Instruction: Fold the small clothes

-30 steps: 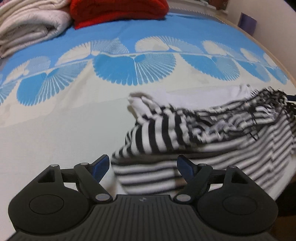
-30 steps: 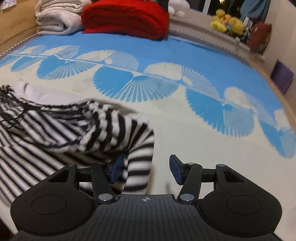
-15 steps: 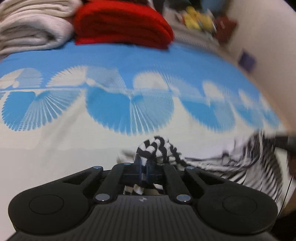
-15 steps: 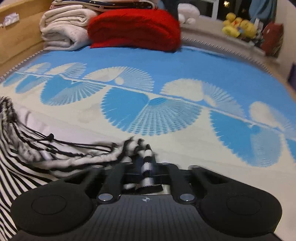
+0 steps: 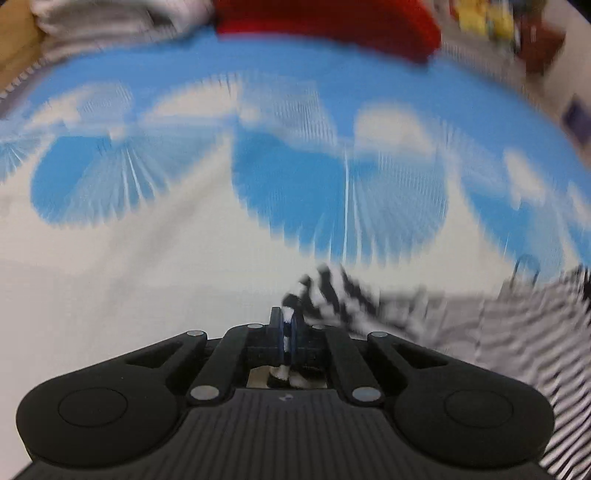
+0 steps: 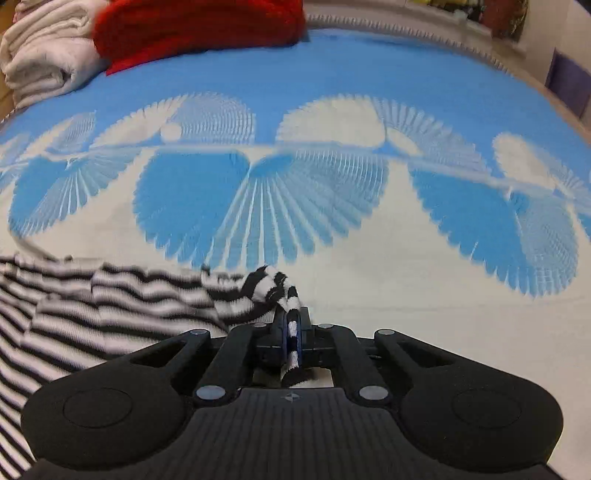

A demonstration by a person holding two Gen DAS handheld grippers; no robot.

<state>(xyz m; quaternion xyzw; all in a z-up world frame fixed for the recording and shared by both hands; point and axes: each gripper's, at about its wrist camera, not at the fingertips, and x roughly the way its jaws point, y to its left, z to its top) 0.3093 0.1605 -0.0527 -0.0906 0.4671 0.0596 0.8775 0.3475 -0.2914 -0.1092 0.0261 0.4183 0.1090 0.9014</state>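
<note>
blue-and-cream fan-print bedspread (image 6: 369,92) fills both views and serves as the folding surface; most of it is bare, so there's room to lay the piece flat. at the far edge, a red blanket (image 6: 199,26) next to a stack of folded white linens (image 6: 44,55), both well apart from the work. left view is heavily motion-blurred, so detail there is limited.

black-and-white striped garment (image 6: 110,314) lies bunched on the cream part of the spread, near edge, between the two tools: it trails to the right in the left view and to the left in the right view.

left gripper (image 5: 287,334) is clamped on one corner of it, a tuft of striped fabric pinched between the pads and poking out behind. right gripper (image 6: 291,334) is clamped on the opposite corner the same way.

judgement: two-corner hold makes sense, it keeps one edge taut so the cloth can be spread or carried over as a straight fold line. pinches look thin, so slippage is the risk.
</note>
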